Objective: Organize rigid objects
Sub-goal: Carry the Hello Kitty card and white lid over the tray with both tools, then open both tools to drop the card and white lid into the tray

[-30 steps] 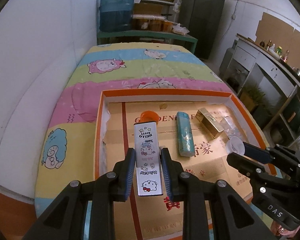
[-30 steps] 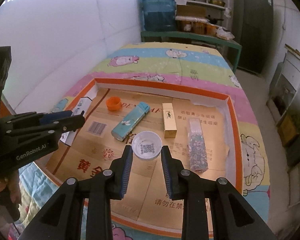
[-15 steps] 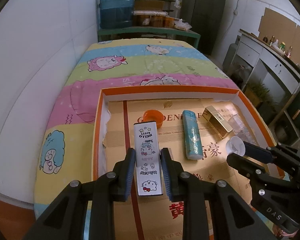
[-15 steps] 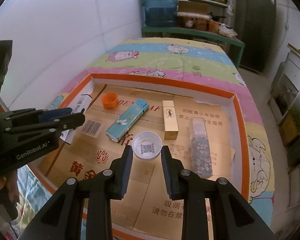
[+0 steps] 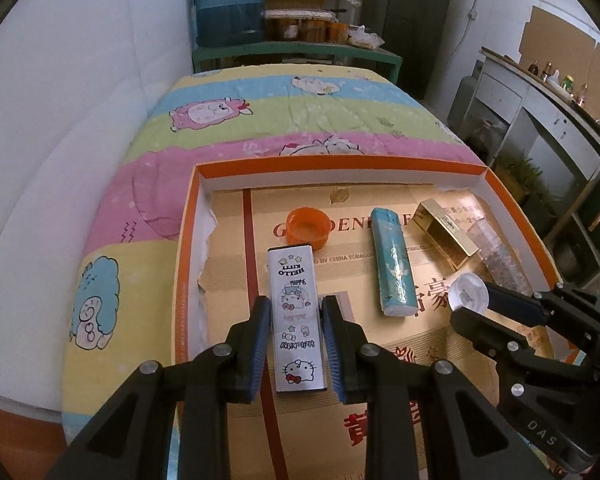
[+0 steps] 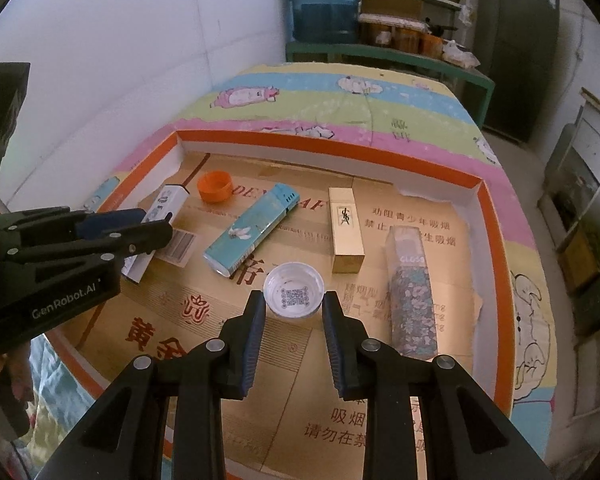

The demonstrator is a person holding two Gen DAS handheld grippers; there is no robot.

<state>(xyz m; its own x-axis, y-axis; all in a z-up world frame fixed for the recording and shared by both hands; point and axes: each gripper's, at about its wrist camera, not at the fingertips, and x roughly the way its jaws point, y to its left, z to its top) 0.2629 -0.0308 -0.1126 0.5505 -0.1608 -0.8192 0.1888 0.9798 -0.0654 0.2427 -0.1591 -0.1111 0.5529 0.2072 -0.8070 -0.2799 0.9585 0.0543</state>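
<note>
My left gripper [image 5: 295, 312] is shut on a white Hello Kitty box [image 5: 296, 316], held above the orange-rimmed tray [image 5: 340, 164]. My right gripper [image 6: 294, 304] is shut on a white bottle cap [image 6: 294, 295], open side towards the camera, above the tray's cardboard floor. It also shows in the left wrist view [image 5: 466, 293]. On the floor lie an orange cap [image 5: 307, 228], a teal box [image 5: 392, 266], a gold box [image 5: 446, 238] and a clear floral box [image 6: 412, 292].
The tray sits on a striped cartoon blanket [image 5: 260, 120] over a table against a white wall. Behind stand a green shelf with a blue water jug [image 5: 228, 4], a dark cabinet and a counter on the right.
Both grippers have pulled back and risen a little with their loads; the tray objects look farther off. Both grips are unchanged.
</note>
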